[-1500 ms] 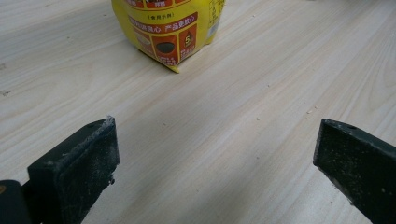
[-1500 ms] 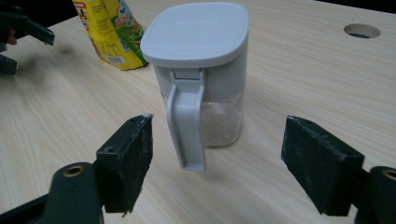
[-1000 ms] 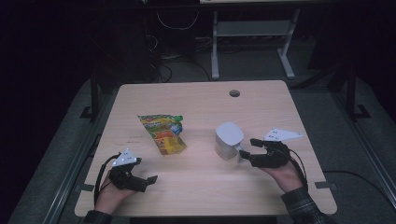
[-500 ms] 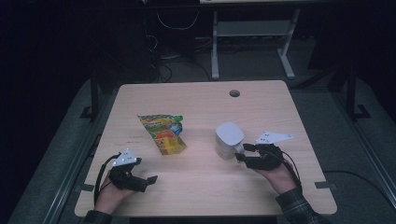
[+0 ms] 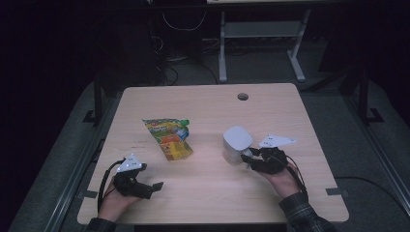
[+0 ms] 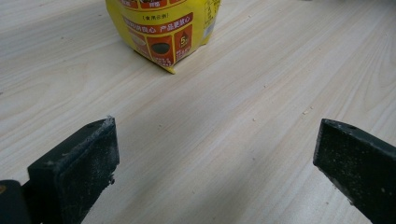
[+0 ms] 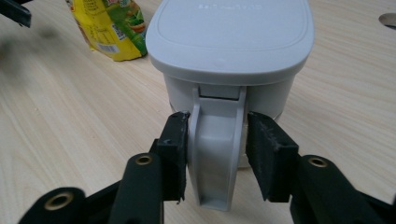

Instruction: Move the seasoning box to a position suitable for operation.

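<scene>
A white lidded container (image 5: 237, 144) with a side handle (image 7: 217, 154) stands right of the table's middle. My right gripper (image 5: 247, 158) comes at it from the right; its jaws have just been closing, and in the right gripper view both pads (image 7: 175, 144) lie against the handle's sides, so the gripper (image 7: 217, 121) is shut on it. A yellow and green snack bag (image 5: 169, 137) lies flat left of centre. My left gripper (image 5: 157, 185) rests near the front left edge, open with nothing between its jaws (image 6: 215, 126), and the bag's bottom corner (image 6: 163, 28) lies ahead of it.
The wooden table (image 5: 203, 101) has a round cable hole (image 5: 242, 96) near its far edge. A metal stand (image 5: 261, 29) and cables sit on the dark floor beyond. Bare wood lies between the bag and the container and along the front.
The right gripper has shifted a little left toward the container and its jaws have narrowed onto the handle. The left gripper, the bag and the container stay where they were.
</scene>
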`<control>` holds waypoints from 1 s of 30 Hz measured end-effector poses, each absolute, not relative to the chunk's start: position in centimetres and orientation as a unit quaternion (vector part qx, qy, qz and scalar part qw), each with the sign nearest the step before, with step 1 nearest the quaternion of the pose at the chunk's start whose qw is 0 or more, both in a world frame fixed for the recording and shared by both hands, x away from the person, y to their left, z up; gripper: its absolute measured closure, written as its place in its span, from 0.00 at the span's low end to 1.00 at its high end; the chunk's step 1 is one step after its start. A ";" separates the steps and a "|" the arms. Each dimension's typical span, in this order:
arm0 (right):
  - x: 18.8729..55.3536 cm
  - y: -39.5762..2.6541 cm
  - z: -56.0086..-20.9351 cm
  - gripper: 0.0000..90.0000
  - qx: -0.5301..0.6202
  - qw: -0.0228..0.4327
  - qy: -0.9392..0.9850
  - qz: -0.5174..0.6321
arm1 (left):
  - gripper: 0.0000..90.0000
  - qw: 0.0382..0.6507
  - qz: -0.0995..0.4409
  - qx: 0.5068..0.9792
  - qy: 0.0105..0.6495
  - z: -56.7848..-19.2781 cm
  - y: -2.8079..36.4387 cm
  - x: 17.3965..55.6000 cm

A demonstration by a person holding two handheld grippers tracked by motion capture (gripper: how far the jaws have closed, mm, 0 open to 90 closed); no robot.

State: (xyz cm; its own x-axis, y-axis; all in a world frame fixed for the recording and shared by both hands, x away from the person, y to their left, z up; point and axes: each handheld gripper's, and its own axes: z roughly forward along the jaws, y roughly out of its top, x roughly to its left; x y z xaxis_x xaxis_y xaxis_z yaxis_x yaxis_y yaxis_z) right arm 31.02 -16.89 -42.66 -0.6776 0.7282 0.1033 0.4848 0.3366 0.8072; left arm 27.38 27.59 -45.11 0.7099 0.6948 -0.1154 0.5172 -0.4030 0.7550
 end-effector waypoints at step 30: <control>30.7 -17.5 -42.5 0.76 0.334 0.144 0.814 0.453 | 0.00 0.402 0.108 0.833 0.363 -45.2 27.8 27.4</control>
